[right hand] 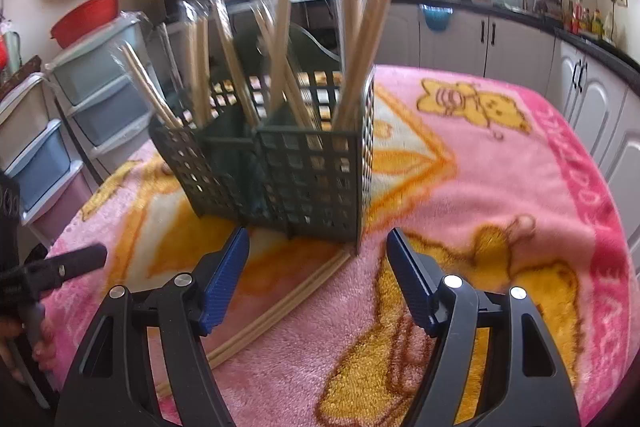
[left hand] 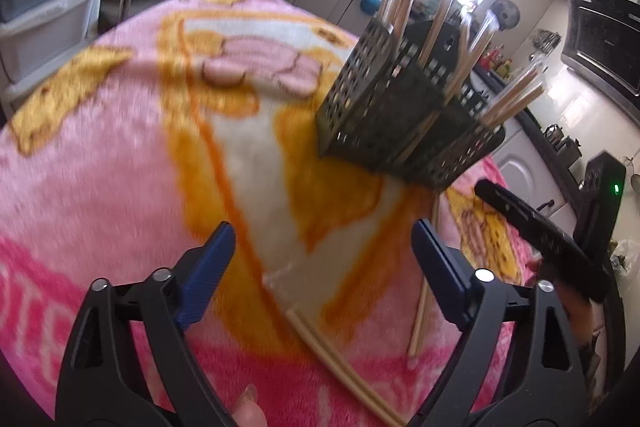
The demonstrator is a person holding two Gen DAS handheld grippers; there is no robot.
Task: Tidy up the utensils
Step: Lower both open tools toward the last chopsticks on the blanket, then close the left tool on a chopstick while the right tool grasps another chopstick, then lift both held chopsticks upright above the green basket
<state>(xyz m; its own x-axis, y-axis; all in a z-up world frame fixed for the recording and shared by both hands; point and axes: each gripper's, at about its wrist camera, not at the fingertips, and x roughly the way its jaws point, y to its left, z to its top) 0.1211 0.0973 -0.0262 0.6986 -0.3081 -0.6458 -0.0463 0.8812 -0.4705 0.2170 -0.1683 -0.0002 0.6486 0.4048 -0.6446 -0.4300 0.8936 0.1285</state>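
A dark perforated utensil holder (left hand: 404, 115) (right hand: 280, 171) stands on the pink blanket, with several wrapped wooden chopsticks (right hand: 356, 39) upright in its compartments. One loose pair of chopsticks (left hand: 340, 367) lies on the blanket below my left gripper (left hand: 324, 227), which is open and empty. Another pair (left hand: 424, 307) lies by its right finger. In the right wrist view, loose chopsticks (right hand: 288, 303) run from the holder's front corner toward my left finger. My right gripper (right hand: 318, 233) hangs just in front of the holder, open with nothing between its pads.
The pink cartoon blanket (right hand: 500, 187) covers the whole table. Stacked plastic drawers (right hand: 48, 131) stand beyond the table's left edge, kitchen cabinets (right hand: 500, 39) behind it. The other gripper's black arm (left hand: 540, 235) reaches in at the right of the left wrist view.
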